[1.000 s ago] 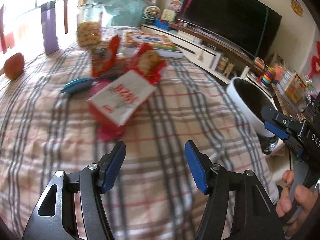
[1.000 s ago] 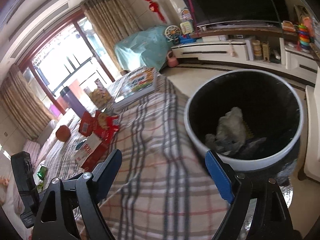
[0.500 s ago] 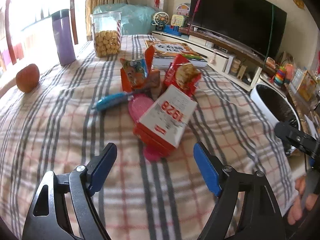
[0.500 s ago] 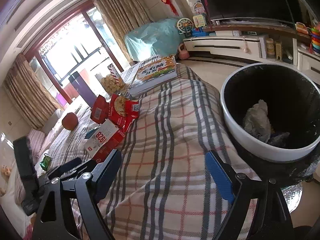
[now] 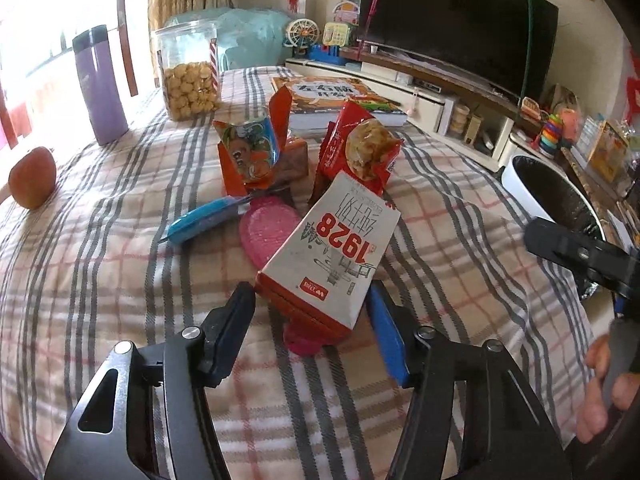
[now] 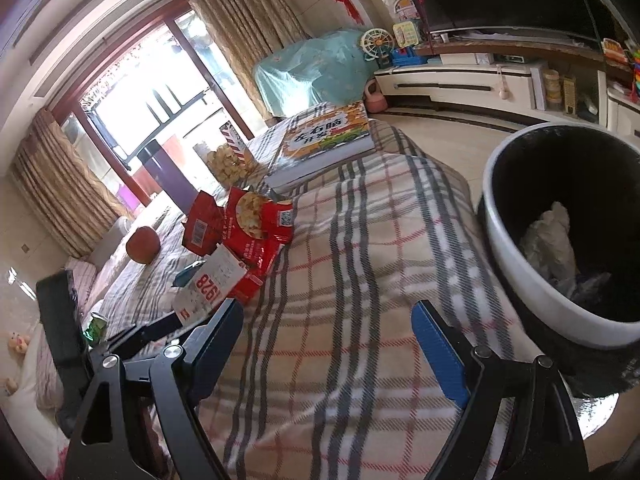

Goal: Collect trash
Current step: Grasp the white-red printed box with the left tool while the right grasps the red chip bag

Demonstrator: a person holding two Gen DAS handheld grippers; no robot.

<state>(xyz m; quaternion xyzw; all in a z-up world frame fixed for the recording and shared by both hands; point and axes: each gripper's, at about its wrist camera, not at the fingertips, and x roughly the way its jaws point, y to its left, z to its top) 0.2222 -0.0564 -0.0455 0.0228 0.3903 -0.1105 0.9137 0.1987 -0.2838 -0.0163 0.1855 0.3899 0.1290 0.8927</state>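
A white-and-red carton marked 1928 lies on the checked tablecloth, its near end between the fingers of my open left gripper. Behind it lie a red snack bag, an orange snack bag and a pink lid. The carton also shows in the right wrist view. My right gripper is open and empty above the table's right edge, beside the white-rimmed trash bin holding crumpled paper.
A blue pen-like tool, an apple, a purple flask, a cookie jar and a book are on the table. A TV stand runs along the right wall.
My left gripper has moved forward to the 1928 carton, which now sits between its fingers. My right gripper has drawn back and turned left, away from the bin.
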